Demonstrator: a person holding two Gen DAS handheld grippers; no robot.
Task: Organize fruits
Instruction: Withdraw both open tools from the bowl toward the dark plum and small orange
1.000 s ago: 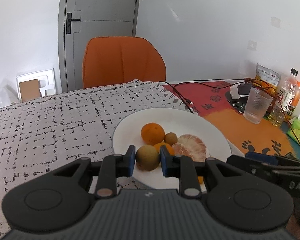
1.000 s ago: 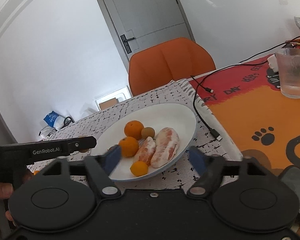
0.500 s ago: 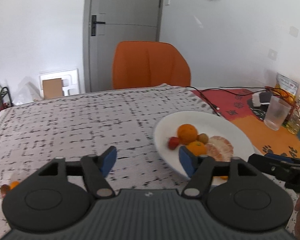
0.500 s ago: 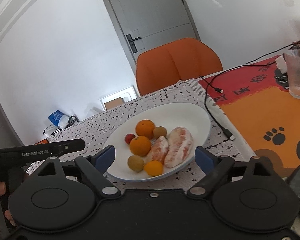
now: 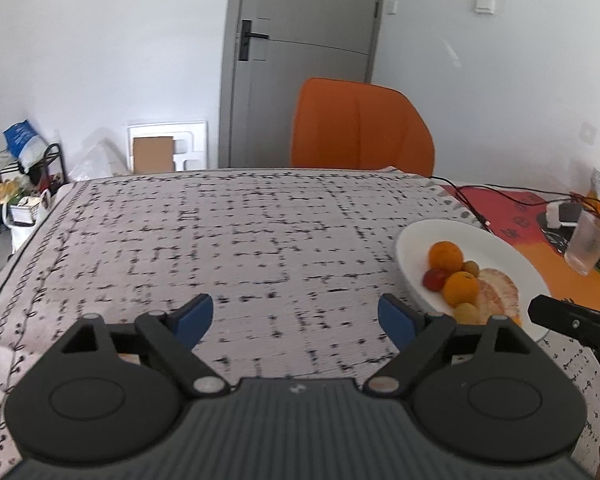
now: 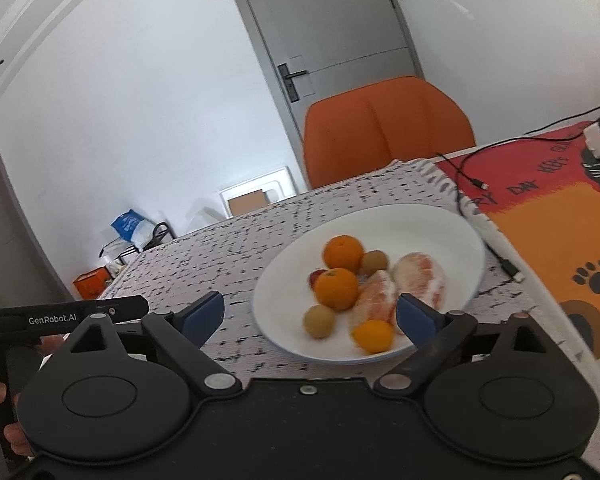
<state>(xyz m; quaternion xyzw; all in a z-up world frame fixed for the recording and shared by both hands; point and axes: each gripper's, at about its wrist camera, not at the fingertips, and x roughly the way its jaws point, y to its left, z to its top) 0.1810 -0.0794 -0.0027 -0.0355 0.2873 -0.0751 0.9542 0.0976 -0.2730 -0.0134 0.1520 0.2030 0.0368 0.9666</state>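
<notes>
A white plate (image 6: 440, 224) on the patterned tablecloth holds two oranges (image 6: 342, 254), a small mandarin (image 6: 373, 336), peeled pomelo pieces (image 6: 420, 276), two yellow-brown round fruits (image 6: 319, 321) and a small red fruit (image 6: 315, 277). The plate also shows at the right of the left wrist view (image 5: 500, 248). My left gripper (image 5: 296, 318) is open and empty over bare cloth, left of the plate. My right gripper (image 6: 310, 314) is open and empty, just in front of the plate's near rim.
An orange chair (image 5: 360, 128) stands behind the table. An orange and red mat (image 6: 560, 216) with a black cable (image 6: 464, 176) lies right of the plate. A ribbed glass (image 5: 586, 246) and packets stand at the far right.
My left gripper opened and let go of the yellow-brown fruit, which now lies on the plate. It then swung left, away from the plate. The right gripper shifted slightly.
</notes>
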